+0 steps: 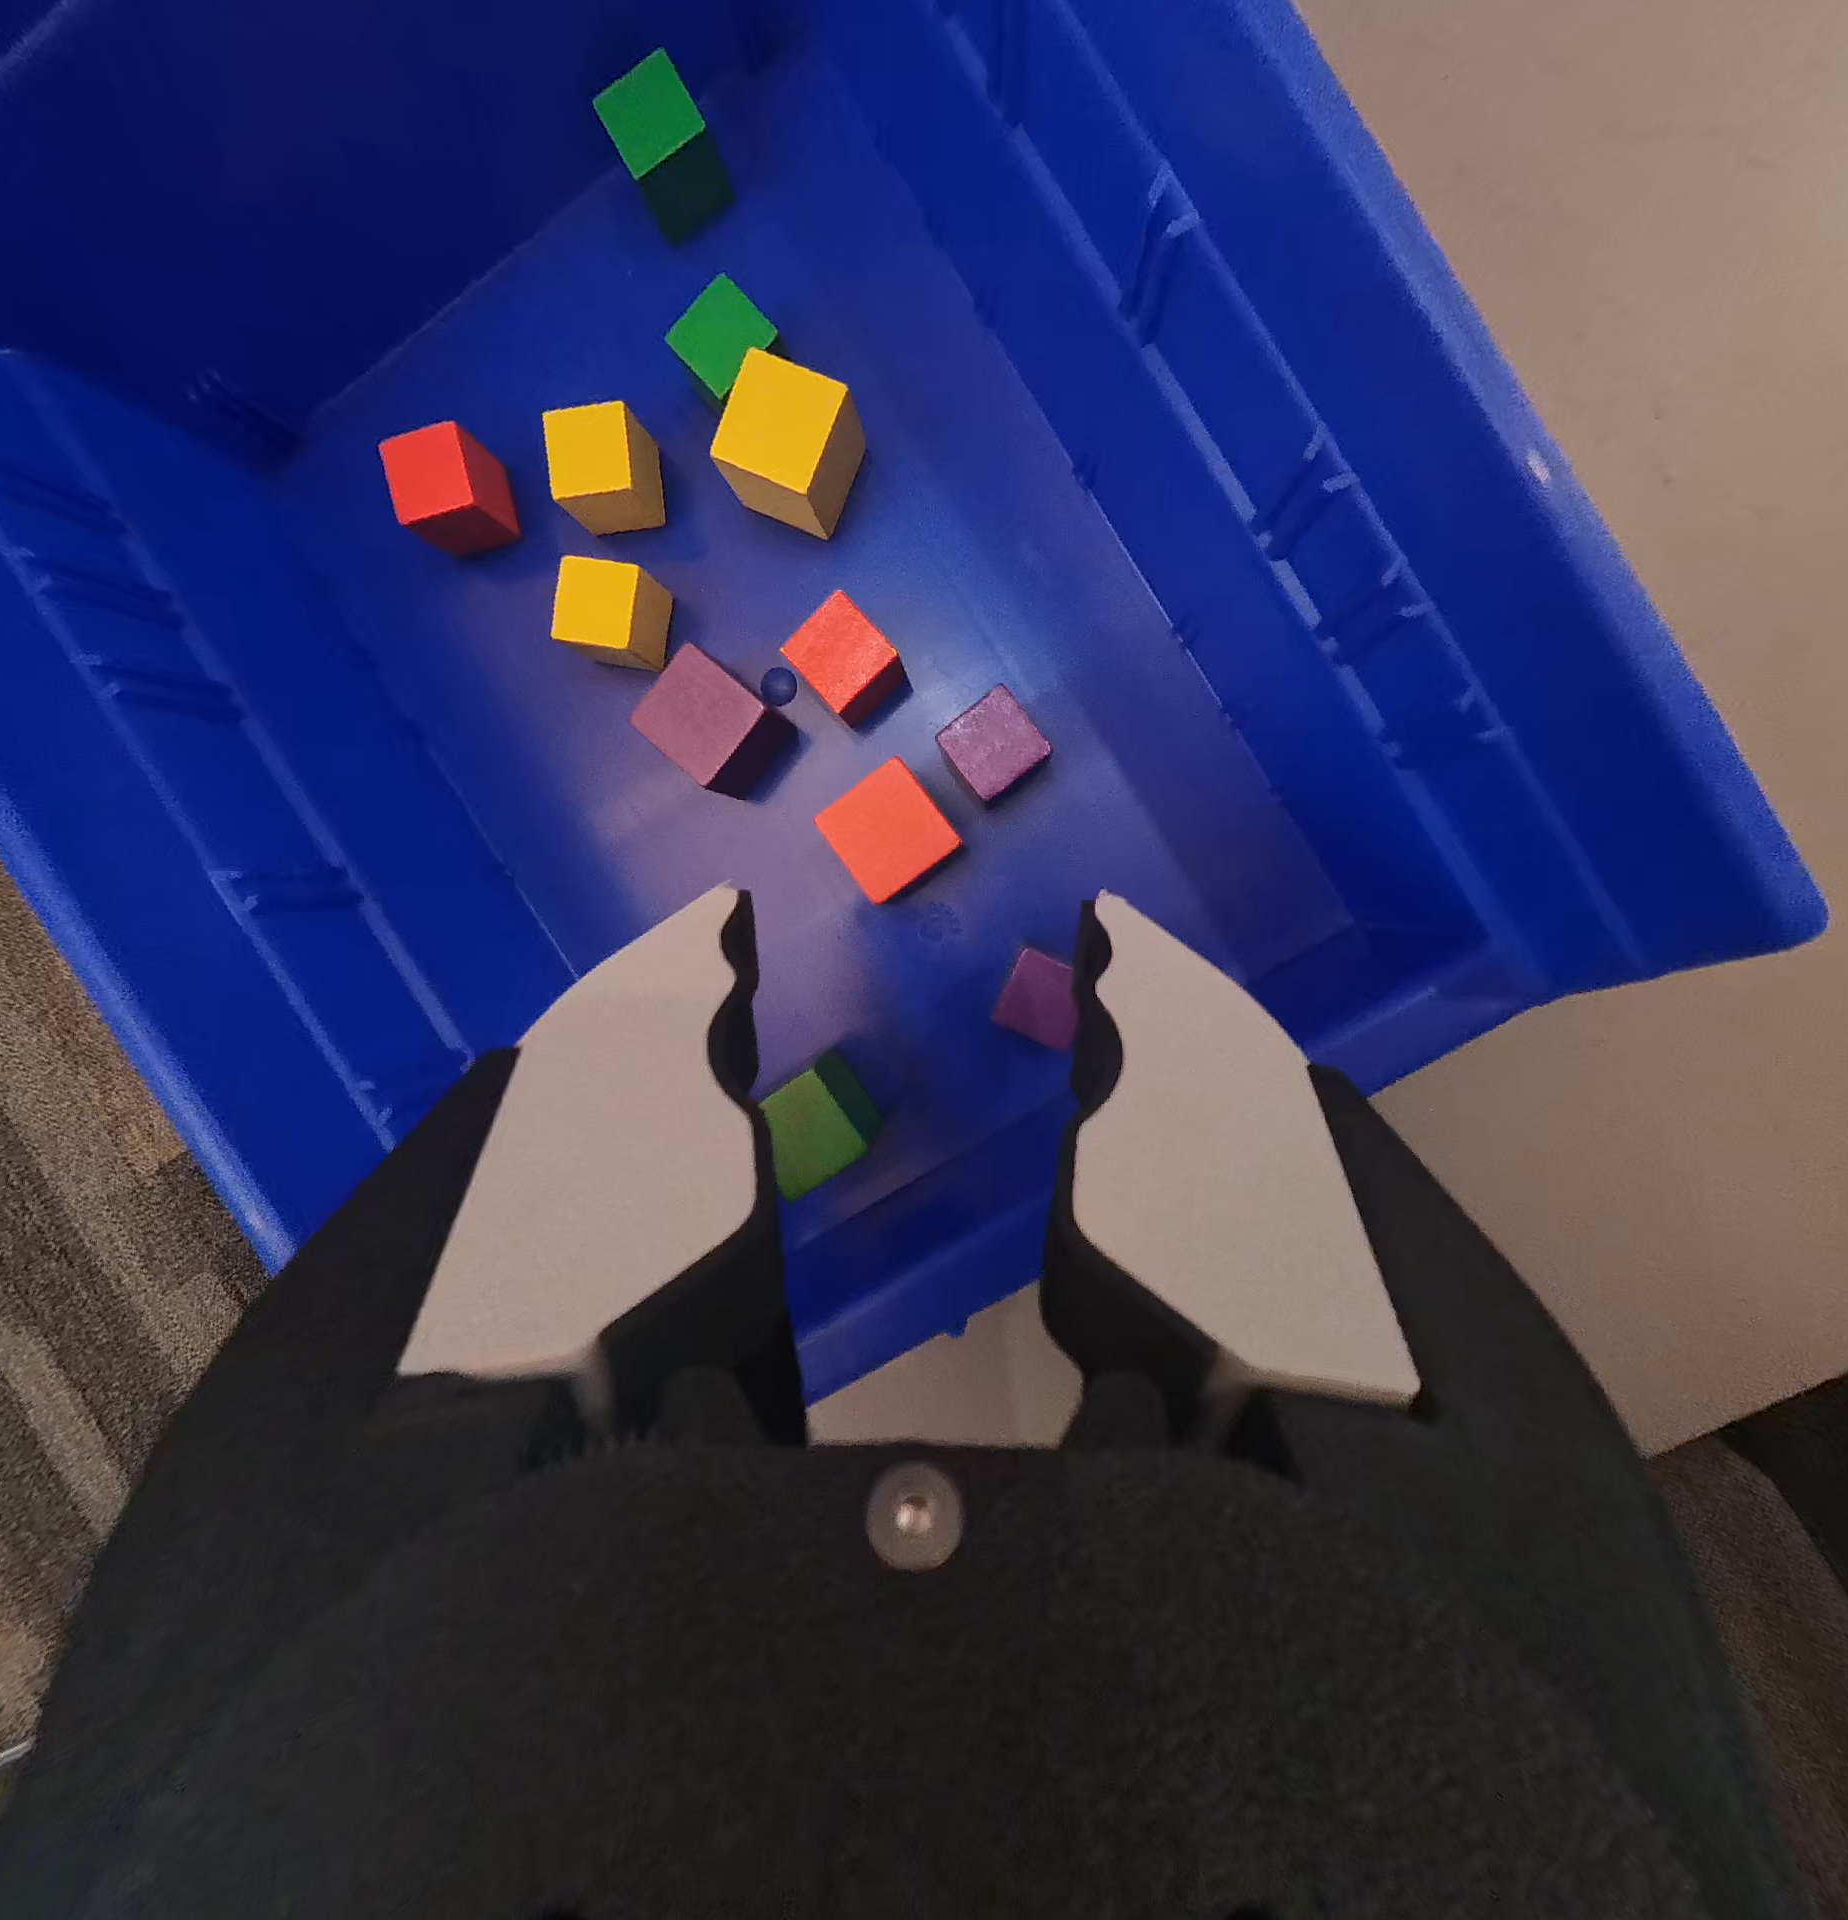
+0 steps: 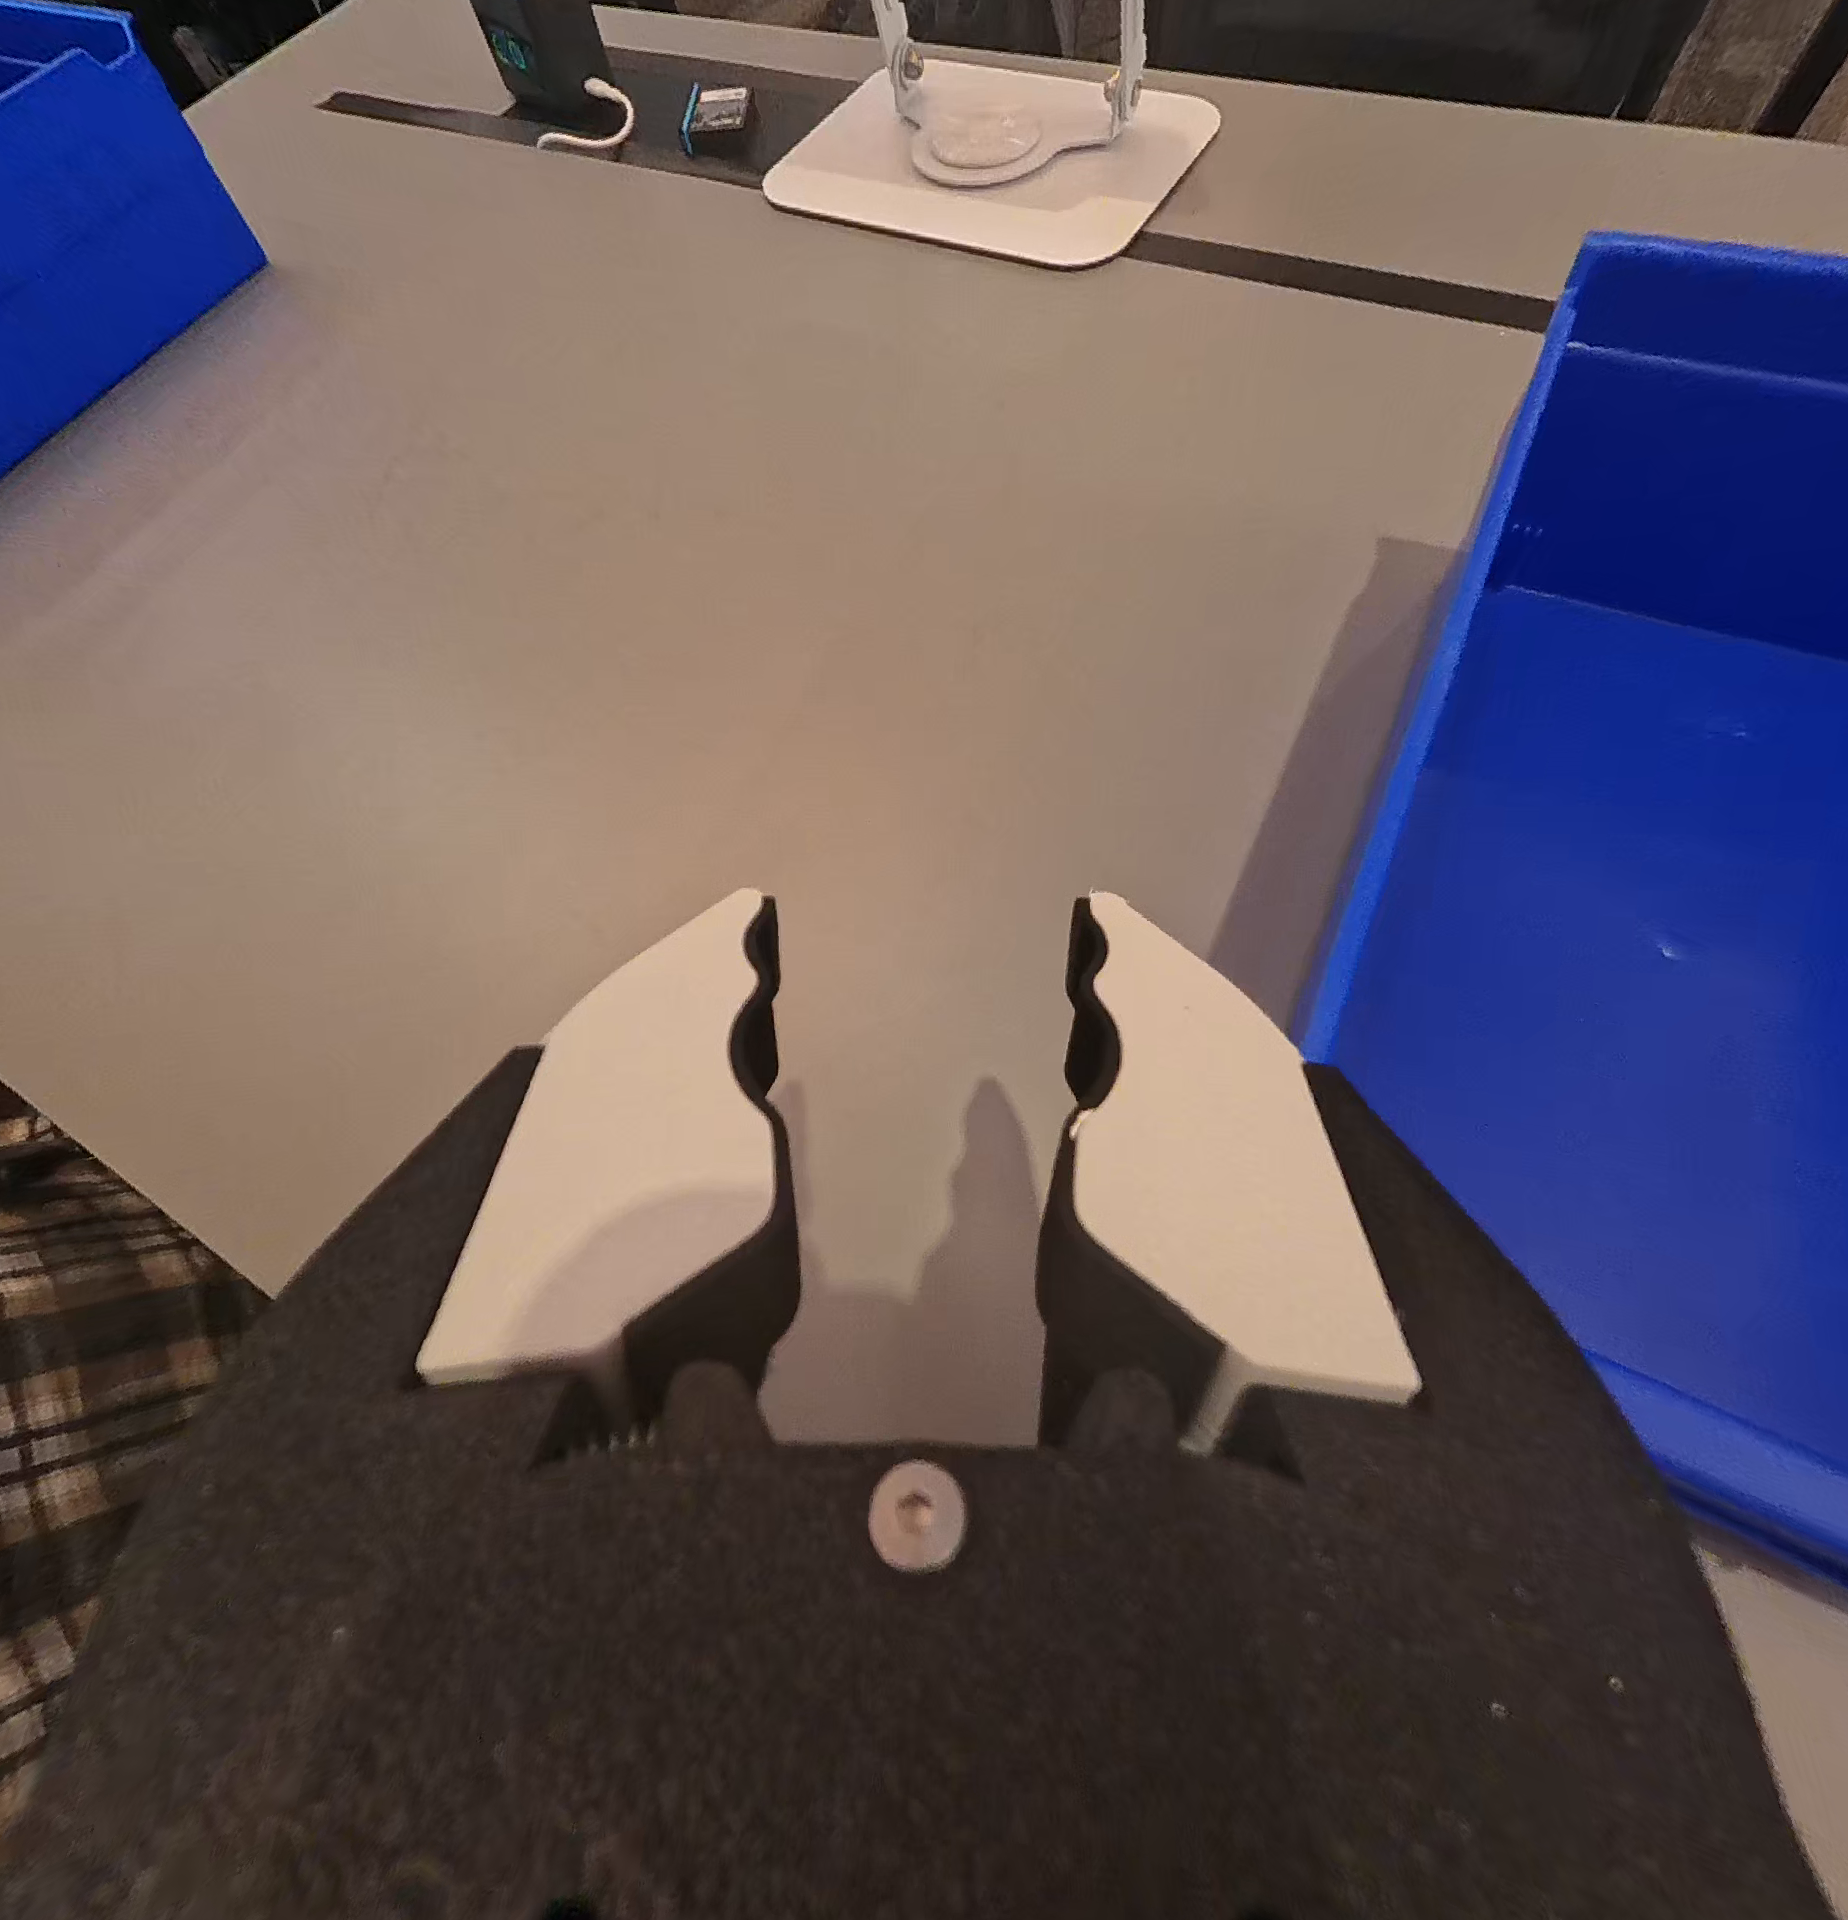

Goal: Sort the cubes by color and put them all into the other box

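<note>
left gripper (image 1: 915,914): hovering spread above the cube box (image 1: 1419,582), holding nothing.
cubes (image 1: 884,826): lying ahead; green cube (image 1: 816,1127) partly hidden behind the left finger.
right gripper (image 2: 925,914): hovering spread over the bare table (image 2: 691,571); other box (image 2: 1678,935) sitting right, cut off.

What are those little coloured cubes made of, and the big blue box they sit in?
The cubes, such as the big yellow cube, look like painted wood: matt colour on top, with paler, bare-looking sides on the yellow ones. The purple cube shows a faint grain. The blue box looks like moulded plastic: smooth, slightly glossy, with ribbed walls and soft highlights on its floor.
</note>
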A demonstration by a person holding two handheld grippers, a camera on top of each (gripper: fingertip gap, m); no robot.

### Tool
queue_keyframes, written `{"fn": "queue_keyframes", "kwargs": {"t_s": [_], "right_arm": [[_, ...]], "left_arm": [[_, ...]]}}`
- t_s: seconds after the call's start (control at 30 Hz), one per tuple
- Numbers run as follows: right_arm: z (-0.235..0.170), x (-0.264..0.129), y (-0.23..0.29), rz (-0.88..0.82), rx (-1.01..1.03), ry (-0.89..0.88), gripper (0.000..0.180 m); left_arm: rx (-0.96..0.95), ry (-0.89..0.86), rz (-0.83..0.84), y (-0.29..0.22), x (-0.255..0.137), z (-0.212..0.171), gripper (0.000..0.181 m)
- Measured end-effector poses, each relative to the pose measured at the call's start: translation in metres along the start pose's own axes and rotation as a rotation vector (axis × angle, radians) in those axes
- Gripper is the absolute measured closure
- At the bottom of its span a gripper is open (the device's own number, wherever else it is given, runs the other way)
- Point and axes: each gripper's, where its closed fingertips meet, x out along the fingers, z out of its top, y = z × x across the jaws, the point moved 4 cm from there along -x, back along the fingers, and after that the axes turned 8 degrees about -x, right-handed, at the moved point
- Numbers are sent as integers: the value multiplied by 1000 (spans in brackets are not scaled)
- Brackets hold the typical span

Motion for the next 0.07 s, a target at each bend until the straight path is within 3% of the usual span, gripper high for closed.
{"fn": "queue_keyframes", "kwargs": {"t_s": [0.07], "right_arm": [[-1, 1, 1, 5, 7, 1, 127]], "left_arm": [[-2, -4, 1, 0, 1, 1, 122]]}}
